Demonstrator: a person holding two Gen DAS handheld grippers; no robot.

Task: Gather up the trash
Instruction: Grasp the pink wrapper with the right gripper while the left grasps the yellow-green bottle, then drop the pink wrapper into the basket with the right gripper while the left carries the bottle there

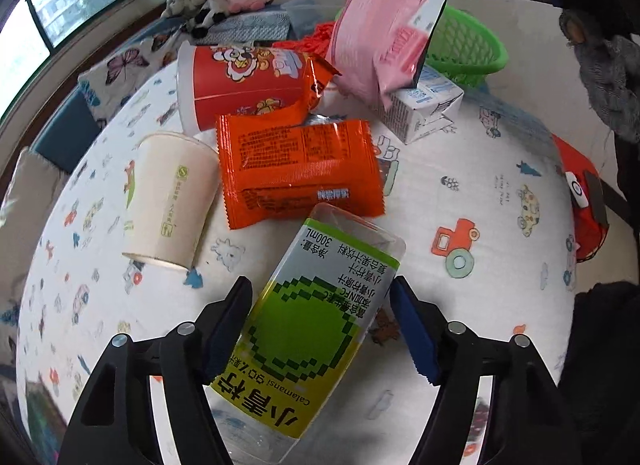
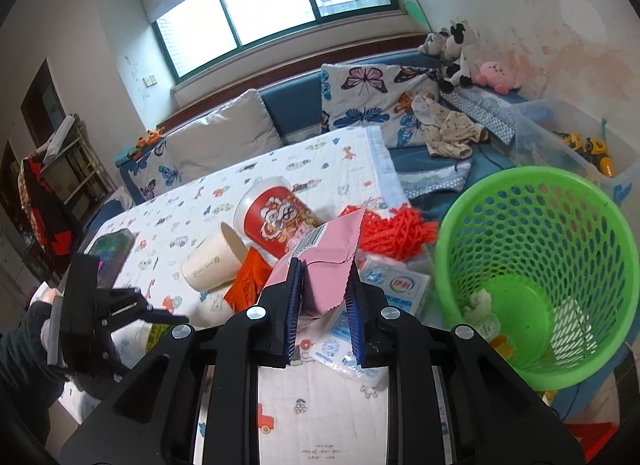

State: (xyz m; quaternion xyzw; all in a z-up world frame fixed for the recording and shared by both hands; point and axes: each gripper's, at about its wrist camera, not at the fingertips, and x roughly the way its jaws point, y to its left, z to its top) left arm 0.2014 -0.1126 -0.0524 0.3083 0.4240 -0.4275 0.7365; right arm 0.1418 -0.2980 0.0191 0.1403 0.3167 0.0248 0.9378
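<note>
My right gripper is clenched on the thin, crinkled pink pouch, lifted above the table beside the green mesh basket. My left gripper stands released around the smooth, flat-sided juice bottle; its cap end is cut off. On the printed cloth the right side lies free.

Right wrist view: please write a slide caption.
Right gripper holds pink wrapper near green basket.
</note>
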